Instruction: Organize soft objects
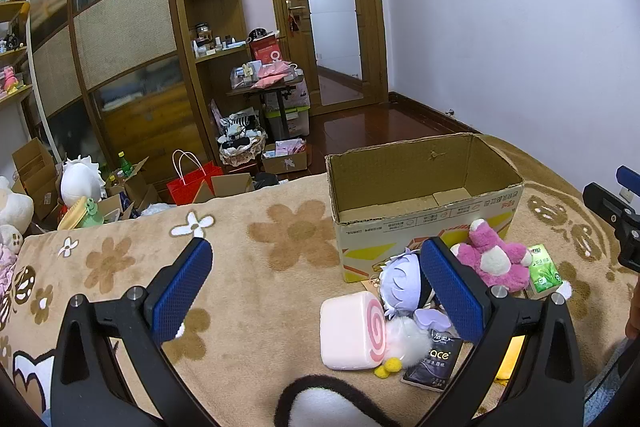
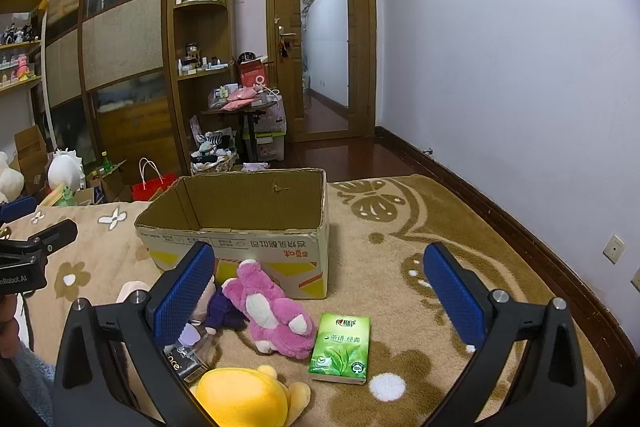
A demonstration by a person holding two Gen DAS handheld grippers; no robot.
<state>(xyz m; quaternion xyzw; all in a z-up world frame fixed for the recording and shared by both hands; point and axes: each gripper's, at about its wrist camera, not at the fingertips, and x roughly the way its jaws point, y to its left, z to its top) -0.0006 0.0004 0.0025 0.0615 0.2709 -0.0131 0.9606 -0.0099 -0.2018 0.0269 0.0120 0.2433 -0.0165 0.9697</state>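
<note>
Soft toys lie in a little pile on the bed, just in front of a cardboard box (image 2: 256, 227). The box stands open at the top and nothing shows inside it. A pink plush bear (image 2: 272, 311) lies on its side, touching the front of the box. Just right of it lies a green tissue pack (image 2: 340, 349), flat on the brown flower blanket (image 1: 260, 239). A yellow plush (image 2: 244, 397) sits nearest in the right wrist view. A doll with pale purple hair (image 1: 400, 279) lies left of the pink bear, and a pink swirl cushion (image 1: 352, 331) lies on the near side of that doll. A dark tissue pack (image 1: 434, 363) and a fluffy white toy with yellow feet (image 1: 404, 343) are tucked beside the cushion.

The left hand-held gripper (image 1: 316, 291) hovers over the blanket with its blue fingers (image 1: 182, 291) wide apart, holding nothing. The right hand-held gripper (image 2: 320, 299) hovers over the pile, fingers wide apart too, and it holds nothing.

Behind the bed are a wooden wardrobe (image 1: 124, 39), a door (image 2: 324, 39) and a red bag (image 1: 192, 183) on the floor.
</note>
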